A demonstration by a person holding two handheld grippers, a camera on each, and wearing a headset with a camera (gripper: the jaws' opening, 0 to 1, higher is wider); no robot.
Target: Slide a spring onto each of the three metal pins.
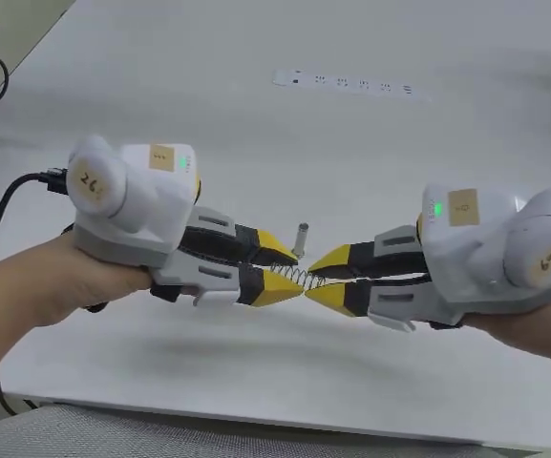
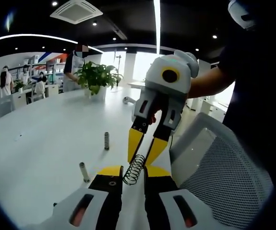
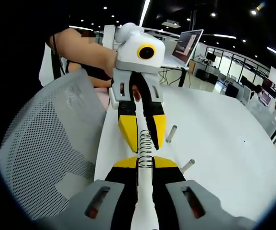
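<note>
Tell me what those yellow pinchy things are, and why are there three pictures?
They are hand-held pinching tools; a person holds one in each hand. One picture comes from a camera on the person's head, the other two from cameras riding on each tool. The left gripper and right gripper each pinch an end of one small spring. On the white table stand metal pins, and a power strip lies farther back.
</note>
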